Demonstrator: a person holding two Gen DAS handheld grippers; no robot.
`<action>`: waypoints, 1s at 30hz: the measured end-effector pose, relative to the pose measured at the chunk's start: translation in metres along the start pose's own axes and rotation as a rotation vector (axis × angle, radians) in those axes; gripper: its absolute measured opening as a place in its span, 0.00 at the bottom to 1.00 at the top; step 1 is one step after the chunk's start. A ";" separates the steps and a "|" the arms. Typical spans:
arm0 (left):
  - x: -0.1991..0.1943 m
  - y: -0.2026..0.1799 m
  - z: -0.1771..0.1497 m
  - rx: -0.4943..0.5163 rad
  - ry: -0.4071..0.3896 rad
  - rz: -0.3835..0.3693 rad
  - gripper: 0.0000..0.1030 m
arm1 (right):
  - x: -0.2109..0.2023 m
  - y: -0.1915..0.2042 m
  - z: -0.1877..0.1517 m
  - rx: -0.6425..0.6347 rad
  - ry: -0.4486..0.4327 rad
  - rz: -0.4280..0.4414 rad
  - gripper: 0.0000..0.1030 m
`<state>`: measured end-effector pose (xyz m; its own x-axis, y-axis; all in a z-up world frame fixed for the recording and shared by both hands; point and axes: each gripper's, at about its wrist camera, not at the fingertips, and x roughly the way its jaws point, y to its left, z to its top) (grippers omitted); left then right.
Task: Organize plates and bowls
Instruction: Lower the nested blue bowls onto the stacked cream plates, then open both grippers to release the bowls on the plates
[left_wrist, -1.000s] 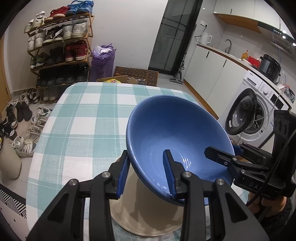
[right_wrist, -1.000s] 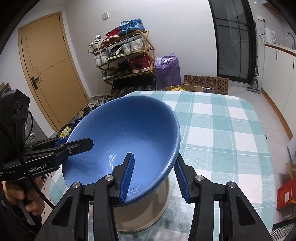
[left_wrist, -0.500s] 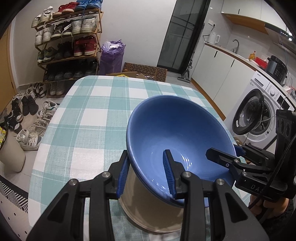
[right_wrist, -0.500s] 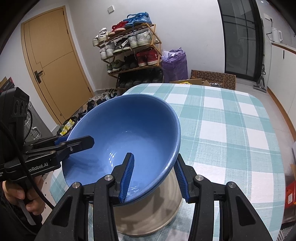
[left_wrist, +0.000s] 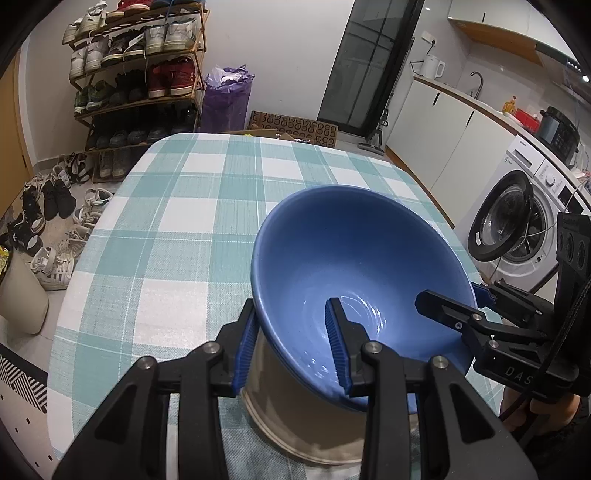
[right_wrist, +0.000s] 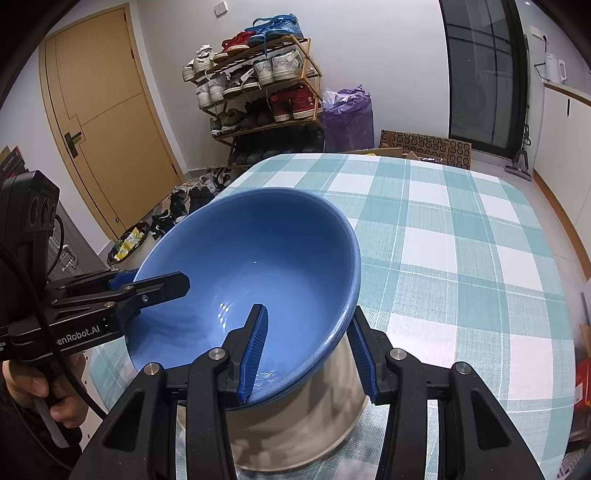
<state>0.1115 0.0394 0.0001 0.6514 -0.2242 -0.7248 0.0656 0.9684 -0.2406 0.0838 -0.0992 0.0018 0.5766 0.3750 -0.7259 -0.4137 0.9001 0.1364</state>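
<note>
A large blue bowl (left_wrist: 354, 258) is held by both grippers over the checked table. My left gripper (left_wrist: 293, 332) is shut on its near rim, one finger inside, one outside. My right gripper (right_wrist: 306, 339) is shut on the opposite rim the same way; it also shows in the left wrist view (left_wrist: 465, 310). The bowl (right_wrist: 258, 266) hangs tilted just above a beige plate or dish (left_wrist: 295, 417), which lies under it, blurred and mostly hidden (right_wrist: 303, 432). I cannot tell whether bowl and dish touch.
The teal-and-white checked tablecloth (left_wrist: 177, 229) stretches away ahead of the bowl. A shoe rack (left_wrist: 140, 77), purple bag (left_wrist: 227, 96) and door (right_wrist: 107, 122) stand beyond the table. A washing machine (left_wrist: 517, 221) is at the right.
Both grippers have carried the blue bowl back toward the near end of the table. The beige dish beneath looks closer and more covered by the bowl.
</note>
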 end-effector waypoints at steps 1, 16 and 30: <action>0.001 0.000 0.000 0.000 0.002 -0.001 0.34 | 0.000 0.000 0.000 -0.003 -0.005 -0.002 0.44; 0.003 0.000 0.000 0.006 -0.003 -0.001 0.34 | 0.000 0.001 0.002 -0.013 -0.011 -0.010 0.44; 0.000 0.000 -0.001 0.026 -0.023 0.015 0.39 | -0.002 0.001 0.000 -0.014 -0.016 -0.015 0.47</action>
<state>0.1101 0.0391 -0.0005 0.6696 -0.2071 -0.7133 0.0749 0.9743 -0.2126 0.0828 -0.0993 0.0032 0.5940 0.3649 -0.7169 -0.4146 0.9026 0.1158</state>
